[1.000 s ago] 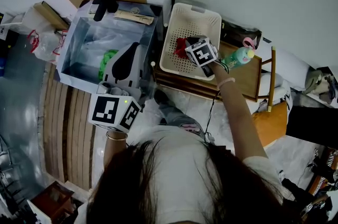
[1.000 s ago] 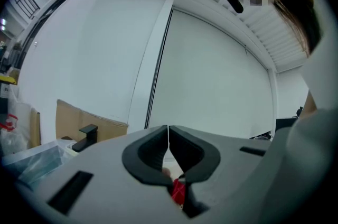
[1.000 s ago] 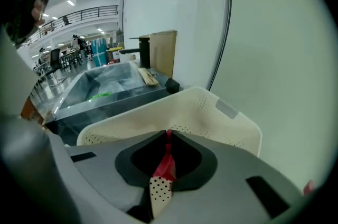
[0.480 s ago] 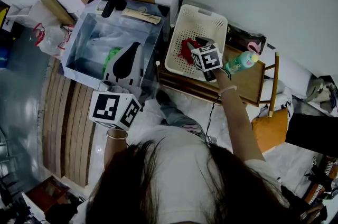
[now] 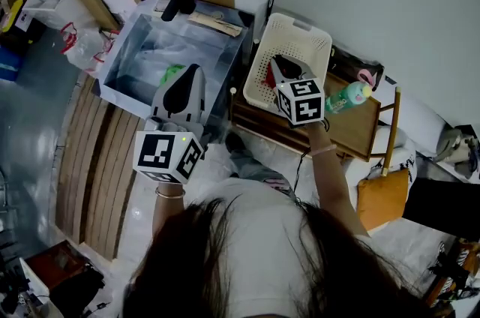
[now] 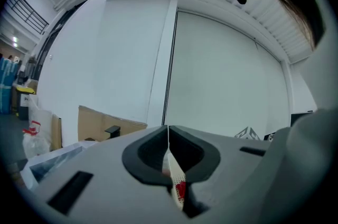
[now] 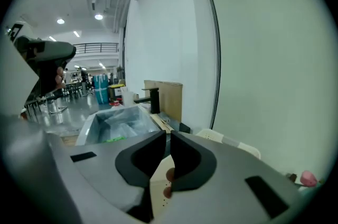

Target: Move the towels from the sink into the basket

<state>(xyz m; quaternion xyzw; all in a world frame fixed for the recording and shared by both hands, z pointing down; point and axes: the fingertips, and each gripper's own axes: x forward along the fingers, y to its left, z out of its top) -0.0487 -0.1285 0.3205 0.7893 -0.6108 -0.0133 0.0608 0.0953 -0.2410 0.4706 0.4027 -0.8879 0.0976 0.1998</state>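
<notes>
Head view looks steeply down from above the person: sink [image 5: 146, 46] left, basket [image 5: 300, 30] right. Both gripper views sit low, facing the far wall [image 6: 222, 85]; the right gripper view shares the sink [image 7: 113, 120].

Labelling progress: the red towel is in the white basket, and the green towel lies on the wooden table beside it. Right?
Not quite. The red towel is in the white basket, but the green towel lies in the sink, not on the wooden table. The head view shows it.
</notes>
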